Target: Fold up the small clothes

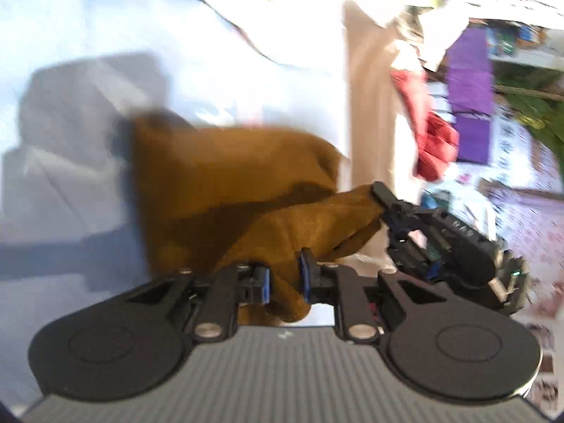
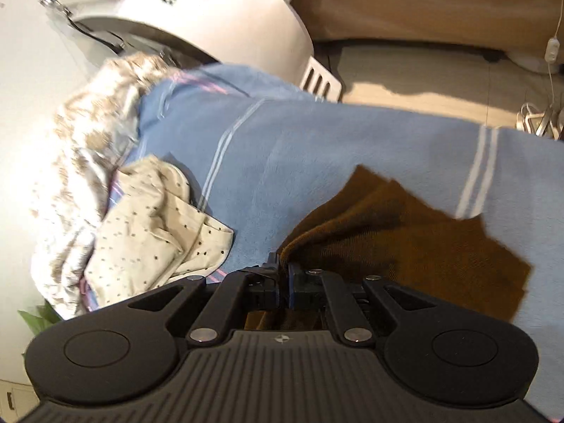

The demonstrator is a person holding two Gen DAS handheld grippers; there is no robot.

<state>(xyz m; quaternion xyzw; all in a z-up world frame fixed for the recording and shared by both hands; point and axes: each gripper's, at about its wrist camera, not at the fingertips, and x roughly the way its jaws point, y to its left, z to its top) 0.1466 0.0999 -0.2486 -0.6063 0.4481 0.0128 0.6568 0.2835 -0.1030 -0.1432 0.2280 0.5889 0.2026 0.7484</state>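
A small brown garment point(image 1: 225, 176) hangs over the pale blue bed cover point(image 1: 88, 53), lifted at two points. My left gripper point(image 1: 284, 282) is shut on one bunched edge of it, the cloth squeezed between the blue pads. In the same view my right gripper point(image 1: 382, 199) pinches another corner of the cloth at the right. In the right wrist view the right gripper point(image 2: 283, 278) is shut on the brown garment point(image 2: 405, 246), which trails off to the right over the blue striped blanket point(image 2: 299, 148). The picture from the left wrist is blurred.
A cream dotted garment point(image 2: 155, 225) lies crumpled at the left on the blanket, beside a beige patterned quilt point(image 2: 81, 141). A white machine point(image 2: 211, 10) stands behind the bed. Red cloth point(image 1: 430, 134) and purple cloth point(image 1: 469, 95) hang off to the right.
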